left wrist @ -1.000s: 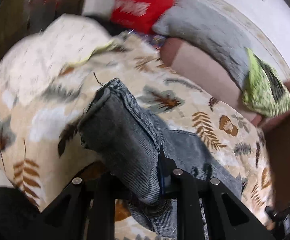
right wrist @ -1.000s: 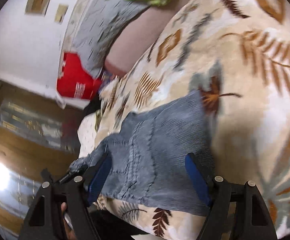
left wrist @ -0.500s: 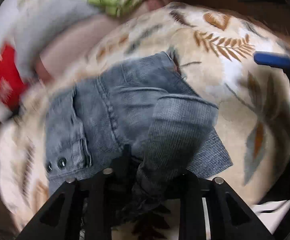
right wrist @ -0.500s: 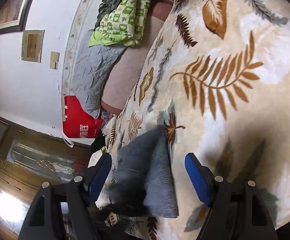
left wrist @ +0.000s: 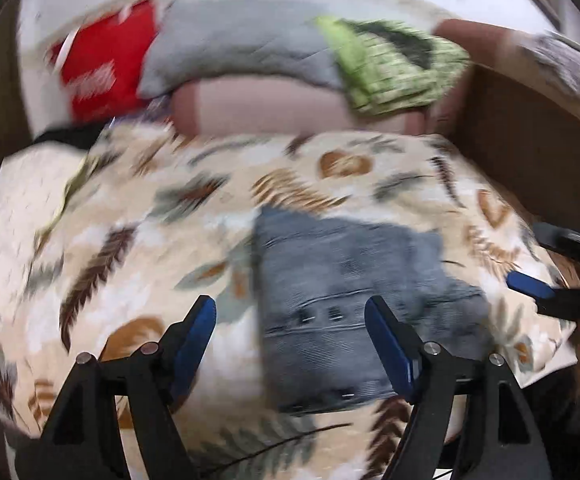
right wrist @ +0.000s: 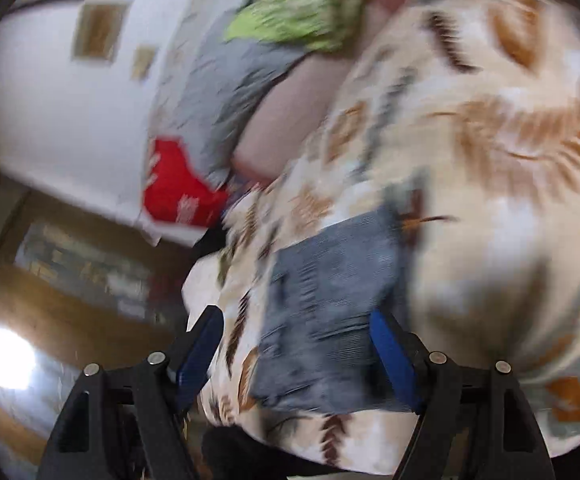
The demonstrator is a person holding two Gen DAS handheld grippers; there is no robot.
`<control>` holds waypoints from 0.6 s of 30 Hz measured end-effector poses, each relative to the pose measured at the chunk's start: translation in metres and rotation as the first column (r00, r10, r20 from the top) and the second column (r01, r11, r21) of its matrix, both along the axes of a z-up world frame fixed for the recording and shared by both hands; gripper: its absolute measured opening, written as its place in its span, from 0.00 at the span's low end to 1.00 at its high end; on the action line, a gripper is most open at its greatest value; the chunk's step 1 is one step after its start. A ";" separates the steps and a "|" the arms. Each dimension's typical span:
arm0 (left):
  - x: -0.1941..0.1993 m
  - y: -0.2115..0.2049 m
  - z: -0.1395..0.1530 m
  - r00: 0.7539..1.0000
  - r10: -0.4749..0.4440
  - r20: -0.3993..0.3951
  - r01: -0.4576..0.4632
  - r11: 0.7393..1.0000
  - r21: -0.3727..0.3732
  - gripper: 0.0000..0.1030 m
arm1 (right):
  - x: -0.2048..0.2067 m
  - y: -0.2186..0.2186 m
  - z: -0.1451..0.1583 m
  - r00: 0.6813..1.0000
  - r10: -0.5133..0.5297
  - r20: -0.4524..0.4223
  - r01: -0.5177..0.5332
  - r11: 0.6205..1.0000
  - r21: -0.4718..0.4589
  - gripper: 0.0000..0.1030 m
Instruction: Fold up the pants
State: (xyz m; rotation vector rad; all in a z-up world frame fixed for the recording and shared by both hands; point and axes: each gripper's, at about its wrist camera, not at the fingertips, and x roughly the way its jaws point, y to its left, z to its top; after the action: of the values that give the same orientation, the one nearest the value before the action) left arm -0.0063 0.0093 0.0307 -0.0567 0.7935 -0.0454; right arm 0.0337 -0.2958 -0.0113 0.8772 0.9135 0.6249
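The grey-blue denim pants lie folded into a compact rectangle on the leaf-patterned blanket; they also show in the right wrist view. My left gripper is open and empty, hovering just above the near edge of the pants. My right gripper is open and empty, above the pants' near side; one of its blue fingertips shows at the right of the left wrist view. Both views are motion-blurred.
Behind the blanket lie a grey quilted cushion, a green patterned cloth, a pink bolster and a red bag. A brown wooden panel stands at right. A wooden door is at left.
My left gripper has let go of the pants leg, opened and pulled back. The pants now lie folded flat. My right gripper stayed open and shifted over the pants.
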 end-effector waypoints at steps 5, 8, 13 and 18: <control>0.006 0.003 -0.022 0.999 -0.010 -0.045 0.006 0.997 -0.078 0.75 | -0.002 0.043 -0.023 0.991 0.081 -0.105 -0.085 0.996 -0.035 0.76; 0.018 -0.001 -0.045 0.992 -0.031 -0.123 0.021 0.997 -0.080 0.75 | -0.016 0.038 -0.072 0.964 0.032 -0.265 -0.064 0.992 -0.113 0.76; 0.017 0.001 -0.056 0.990 -0.025 -0.139 0.013 0.996 -0.088 0.75 | -0.027 0.015 -0.058 0.969 -0.048 -0.241 0.026 0.995 -0.093 0.70; 0.019 0.004 -0.062 0.989 -0.005 -0.148 -0.010 0.995 -0.097 0.76 | -0.014 0.021 -0.038 0.968 -0.021 -0.248 0.013 0.999 -0.034 0.71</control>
State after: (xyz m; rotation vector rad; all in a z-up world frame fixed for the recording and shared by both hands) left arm 0.0129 0.0136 -0.0316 -0.1552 0.9395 -0.0785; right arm 0.0192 -0.2750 -0.0491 0.9474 1.1371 0.4899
